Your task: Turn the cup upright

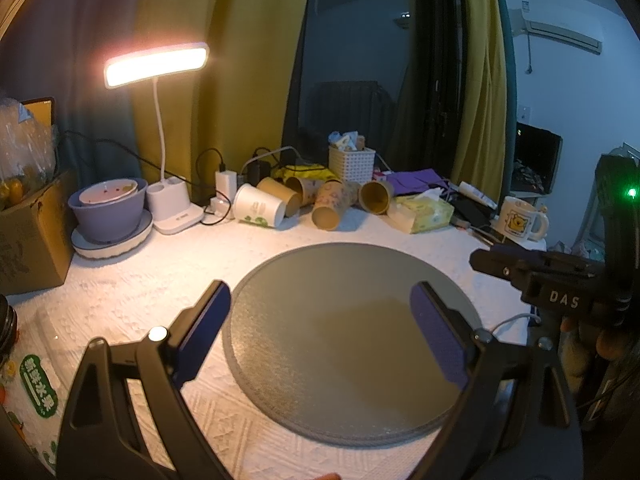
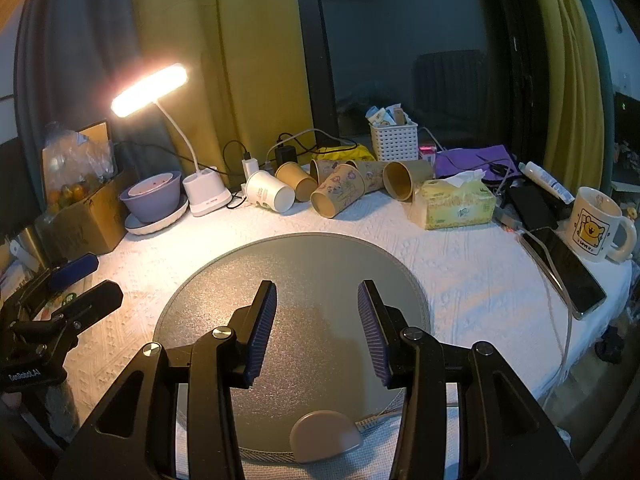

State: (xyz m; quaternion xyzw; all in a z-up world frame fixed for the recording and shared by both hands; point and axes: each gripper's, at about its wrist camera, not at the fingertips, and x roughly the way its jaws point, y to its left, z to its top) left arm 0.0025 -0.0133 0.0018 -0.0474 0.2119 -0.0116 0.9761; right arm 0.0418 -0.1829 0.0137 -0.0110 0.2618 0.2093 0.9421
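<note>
Several paper cups lie on their sides at the back of the table: a white cup (image 1: 258, 210) (image 2: 269, 191), plain brown cups (image 1: 280, 194) (image 2: 295, 181) and a patterned cup (image 1: 332, 205) (image 2: 338, 196), mouths toward me. Another brown cup (image 1: 376, 197) (image 2: 405, 180) lies to their right. My left gripper (image 1: 320, 300) is open and empty above a round grey mat (image 1: 320, 280) (image 2: 304, 256). My right gripper (image 2: 317, 304) is open and empty over the same mat; it also shows in the left wrist view (image 1: 532, 276). The left gripper (image 2: 80, 280) shows at the left of the right wrist view.
A lit desk lamp (image 1: 156, 64) (image 2: 150, 88), purple bowl (image 1: 108, 212) (image 2: 154, 200), cardboard box (image 1: 28, 232), white basket (image 1: 352, 164) (image 2: 394, 140), tissue pack (image 1: 424, 212) (image 2: 456, 204), bear mug (image 1: 520, 220) (image 2: 596, 224), phone (image 2: 564, 268) and cables crowd the back and right edges.
</note>
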